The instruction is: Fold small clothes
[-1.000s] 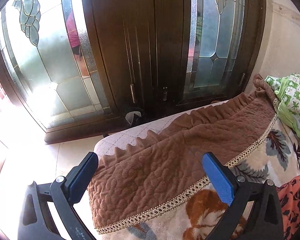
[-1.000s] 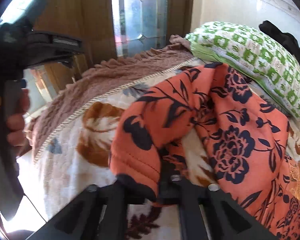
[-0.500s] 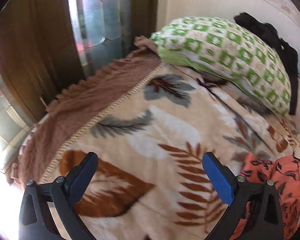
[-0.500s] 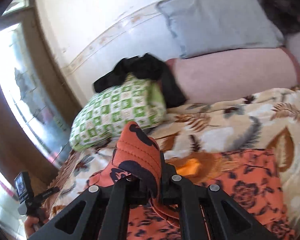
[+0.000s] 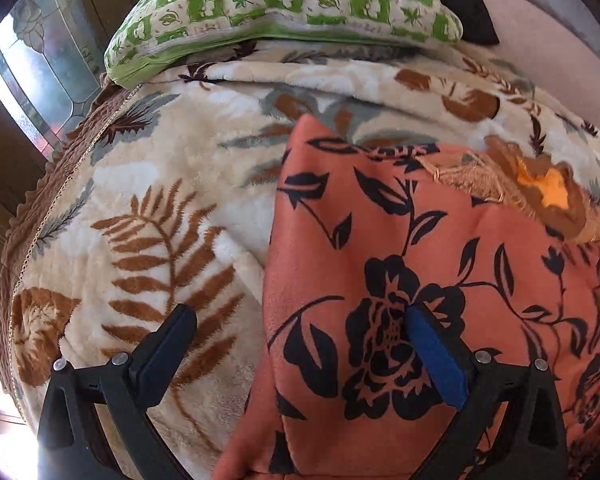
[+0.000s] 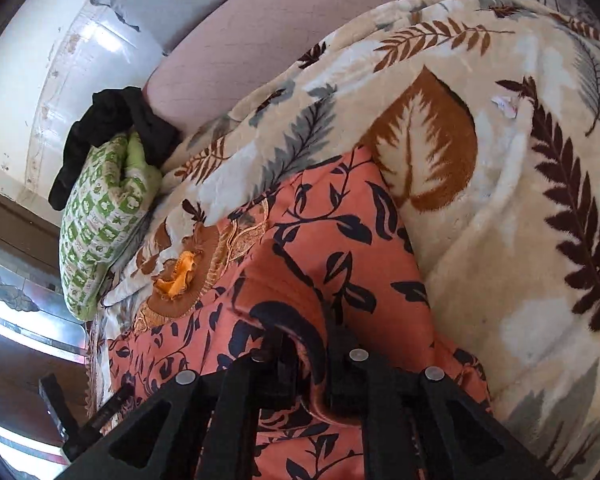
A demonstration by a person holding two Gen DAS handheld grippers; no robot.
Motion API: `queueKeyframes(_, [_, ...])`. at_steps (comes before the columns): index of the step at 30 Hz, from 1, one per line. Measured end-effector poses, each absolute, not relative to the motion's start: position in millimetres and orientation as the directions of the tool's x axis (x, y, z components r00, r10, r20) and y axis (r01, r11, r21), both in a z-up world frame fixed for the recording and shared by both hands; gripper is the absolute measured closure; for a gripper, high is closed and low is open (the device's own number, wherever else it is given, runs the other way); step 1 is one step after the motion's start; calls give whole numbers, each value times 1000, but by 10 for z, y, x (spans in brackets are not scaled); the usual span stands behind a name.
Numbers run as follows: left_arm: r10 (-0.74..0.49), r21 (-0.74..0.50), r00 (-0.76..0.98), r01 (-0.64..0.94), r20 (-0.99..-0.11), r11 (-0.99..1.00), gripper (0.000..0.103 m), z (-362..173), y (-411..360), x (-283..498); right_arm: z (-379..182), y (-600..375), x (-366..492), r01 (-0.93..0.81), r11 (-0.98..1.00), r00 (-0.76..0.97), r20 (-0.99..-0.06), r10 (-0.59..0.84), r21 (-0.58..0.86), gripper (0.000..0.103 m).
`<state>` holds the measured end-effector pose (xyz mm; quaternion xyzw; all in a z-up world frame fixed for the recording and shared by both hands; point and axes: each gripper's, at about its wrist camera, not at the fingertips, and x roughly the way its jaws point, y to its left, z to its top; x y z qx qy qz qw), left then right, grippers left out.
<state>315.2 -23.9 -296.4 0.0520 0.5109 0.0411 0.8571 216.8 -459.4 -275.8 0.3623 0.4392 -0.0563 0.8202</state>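
Left wrist view: the left tongs [image 5: 298, 340] hang spread wide and empty over the left edge of the orange floral garment [image 5: 420, 280], which lies on the leaf-patterned blanket [image 5: 160, 200] of the bed, below a green checked pillow [image 5: 280, 4].

Right wrist view: the right tongs [image 6: 304, 344] are opening, a raised fold of the garment [image 6: 332, 248] between them. A black cloth [image 6: 108, 128] tops the pillow [image 6: 96, 224].
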Motion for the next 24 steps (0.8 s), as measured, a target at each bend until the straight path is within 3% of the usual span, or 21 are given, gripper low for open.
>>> queueKeyframes(2, [135, 144, 513, -23, -848, 989, 0, -2947, -252, 3094, -2760, -4680, 2156, 425, 737, 624, -760, 183, 526, 70])
queueKeyframes(4, [124, 136, 526, -17, -841, 991, 0, -2964, -246, 3068, -2748, -4780, 2088, 432, 696, 643, -737, 208, 573, 40])
queueKeyframes(8, [-17, -54, 531, -53, -847, 997, 0, -3077, -16, 3046, -2628, -4852, 2005, 422, 699, 670, -718, 190, 578, 38])
queueKeyframes(12, [-16, -42, 547, -35, -837, 998, 0, -3067, -53, 2959, -2756, -4826, 2071, 440, 719, 605, -769, 206, 538, 38])
queueKeyframes(14, [-15, -34, 538, -25, -842, 999, 0, -3062, -65, 2933, -2830, -4810, 2092, 461, 733, 572, -799, 185, 500, 42])
queueKeyframes(16, [-30, -45, 519, -15, -854, 999, 0, -3064, -28, 2965, -2848, -4795, 2100, 472, 749, 558, -816, 155, 465, 60])
queueKeyframes(19, [-44, -32, 464, 34, -884, 999, 0, -3039, -27, 3098, -2849, -4782, 2112, 484, 770, 541, -834, 111, 416, 77])
queueKeyframes(22, [-19, 44, 483, 118, -876, 992, 0, -3020, -101, 3087, -2841, -4795, 2106, 492, 776, 545, -835, 79, 394, 86])
queueKeyframes(23, [-12, 71, 492, 150, -871, 986, 5, -3005, -142, 3064, -2829, -4801, 2100, 495, 775, 553, -830, 69, 394, 88])
queueKeyframes(24, [-31, 75, 493, 194, -869, 978, 20, -2982, -182, 3042, -2812, -4807, 2094, 498, 774, 561, -826, 58, 392, 89])
